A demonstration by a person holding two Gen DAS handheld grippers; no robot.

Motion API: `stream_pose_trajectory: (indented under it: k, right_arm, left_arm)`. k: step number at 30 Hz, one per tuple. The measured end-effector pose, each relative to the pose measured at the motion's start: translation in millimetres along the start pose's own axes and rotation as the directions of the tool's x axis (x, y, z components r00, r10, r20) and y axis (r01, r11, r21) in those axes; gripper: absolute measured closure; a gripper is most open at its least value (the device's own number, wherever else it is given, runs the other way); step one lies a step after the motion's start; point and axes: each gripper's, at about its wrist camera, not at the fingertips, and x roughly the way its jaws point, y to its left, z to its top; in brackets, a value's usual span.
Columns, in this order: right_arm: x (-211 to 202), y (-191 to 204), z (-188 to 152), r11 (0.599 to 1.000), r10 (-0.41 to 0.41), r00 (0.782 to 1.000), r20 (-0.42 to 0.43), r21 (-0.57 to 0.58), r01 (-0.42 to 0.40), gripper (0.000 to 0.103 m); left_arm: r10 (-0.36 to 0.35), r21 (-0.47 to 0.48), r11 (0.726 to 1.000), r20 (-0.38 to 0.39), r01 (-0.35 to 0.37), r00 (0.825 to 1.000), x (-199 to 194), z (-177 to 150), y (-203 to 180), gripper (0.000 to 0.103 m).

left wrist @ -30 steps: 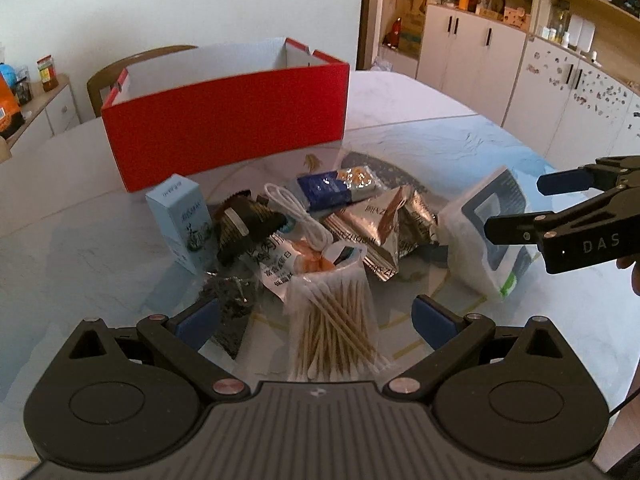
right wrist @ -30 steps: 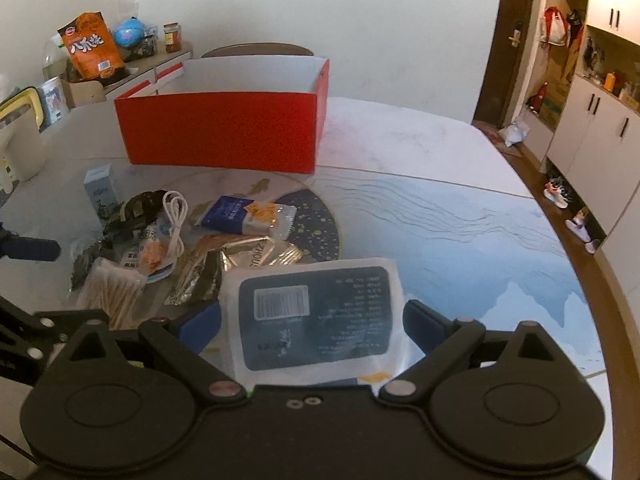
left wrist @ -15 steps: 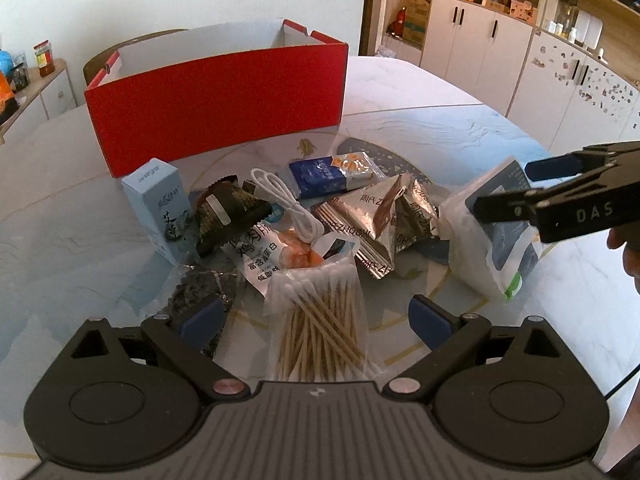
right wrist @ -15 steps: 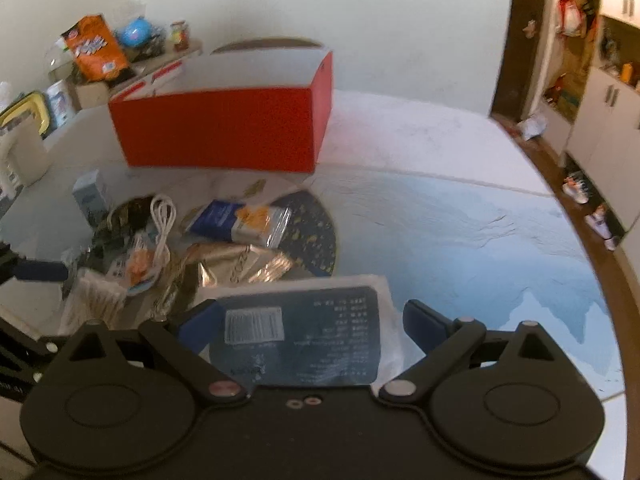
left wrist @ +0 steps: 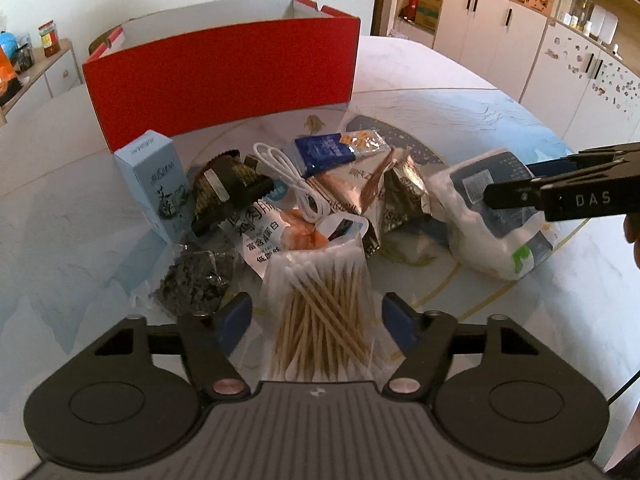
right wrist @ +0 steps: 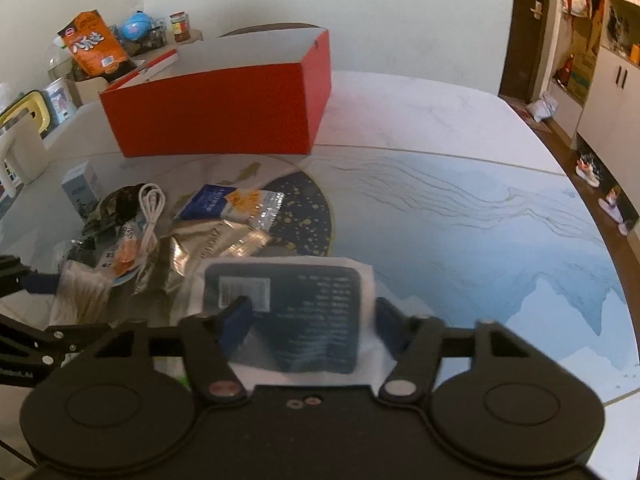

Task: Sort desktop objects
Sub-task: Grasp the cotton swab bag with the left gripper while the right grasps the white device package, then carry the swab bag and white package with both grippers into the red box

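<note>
A clear bag of cotton swabs (left wrist: 320, 312) lies on the table between the blue fingertips of my left gripper (left wrist: 316, 318). Its jaws are closing, with small gaps still left at both sides of the bag. My right gripper (right wrist: 312, 320) is closing on a soft white pack with a dark label (right wrist: 296, 312). Its pads press into the pack's sides, and the pack (left wrist: 484, 232) bulges under the gripper. An open red box (left wrist: 220, 80) stands behind the pile.
The pile holds a light blue carton (left wrist: 156, 184), a dark wrapped item (left wrist: 224, 192), a white cable (left wrist: 292, 184), a blue and orange packet (left wrist: 336, 148), foil packets (left wrist: 372, 192) and a bag of dark bits (left wrist: 192, 284). Cabinets stand at the right.
Both grippers have narrowed their jaws. The left one has sunk closer around the swab bag. The right one has moved onto the white pack, which now looks squeezed.
</note>
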Motion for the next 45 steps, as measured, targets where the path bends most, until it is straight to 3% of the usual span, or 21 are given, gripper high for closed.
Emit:
stream_pose_trajectory:
  k: [5, 10, 12, 22, 45]
  right_arm:
    - [-3, -2, -1, 0.999, -0.028, 1.0, 0.009, -0.02, 0.028, 0.064]
    - [-7, -5, 0, 0.999, -0.041, 0.999, 0.004, -0.008, 0.041, 0.086]
    - [-12, -5, 1, 0.999, -0.034, 0.999, 0.009, 0.0, 0.034, 0.089]
    - [-45, -6, 14, 0.999, -0.033, 0.997, 0.076, 0.019, 0.031, 0.093]
    - [-69, 7, 69, 0.999, 0.021, 0.983, 0.184, 0.026, -0.026, 0.093]
  left_arm:
    - [-0.001, -0.016, 1.0, -0.004, 0.001, 1.0, 3, 1, 1, 0.055]
    - [-0.002, -0.012, 1.0, 0.0, 0.002, 1.0, 1, 3, 2, 0.064]
    - [-0.011, -0.011, 1.0, 0.008, 0.011, 1.0, -2, 4, 3, 0.065]
    - [-0.043, 0.041, 0.998, 0.05, 0.041, 0.998, -23, 7, 4, 0.069]
    - [-0.033, -0.034, 0.999, 0.141, 0.038, 0.989, -70, 42, 30, 0.069]
